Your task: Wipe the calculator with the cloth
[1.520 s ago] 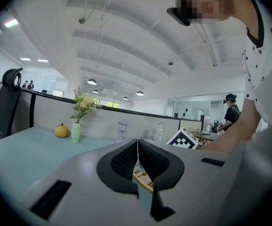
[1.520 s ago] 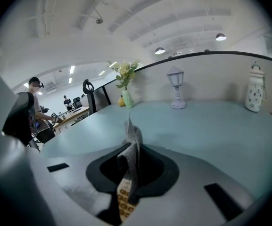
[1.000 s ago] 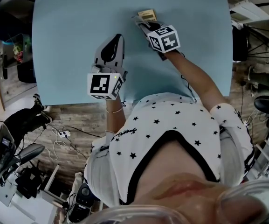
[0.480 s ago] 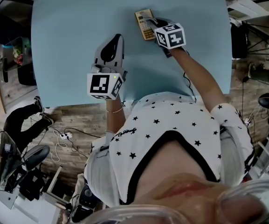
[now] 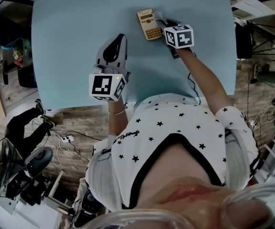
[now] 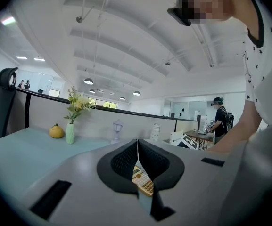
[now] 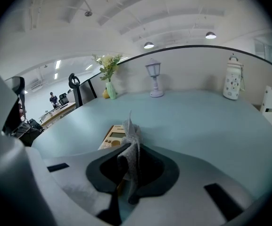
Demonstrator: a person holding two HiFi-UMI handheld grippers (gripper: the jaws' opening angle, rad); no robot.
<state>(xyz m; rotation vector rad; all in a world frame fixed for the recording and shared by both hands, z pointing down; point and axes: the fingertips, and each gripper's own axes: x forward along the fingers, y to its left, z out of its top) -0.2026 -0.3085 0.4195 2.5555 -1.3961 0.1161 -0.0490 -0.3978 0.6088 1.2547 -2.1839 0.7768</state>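
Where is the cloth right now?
The cloth is pinched between the jaws of the right gripper. In the head view that is on the far side of the blue table, close beside the calculator.

One calculator (image 5: 149, 25), one cloth (image 7: 131, 145), two hand-held grippers (image 5: 119, 39) (image 5: 162, 22), apparently two lanterns (image 7: 153, 81) (image 7: 233, 79)

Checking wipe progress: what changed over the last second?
The right gripper, jaws shut on the cloth, slid to the person's right, off the calculator. The calculator was mostly covered a second ago and now shows whole beside the jaws. The left gripper stayed where it was over the table, jaws shut and empty. The calculator seems to lie about where it was.
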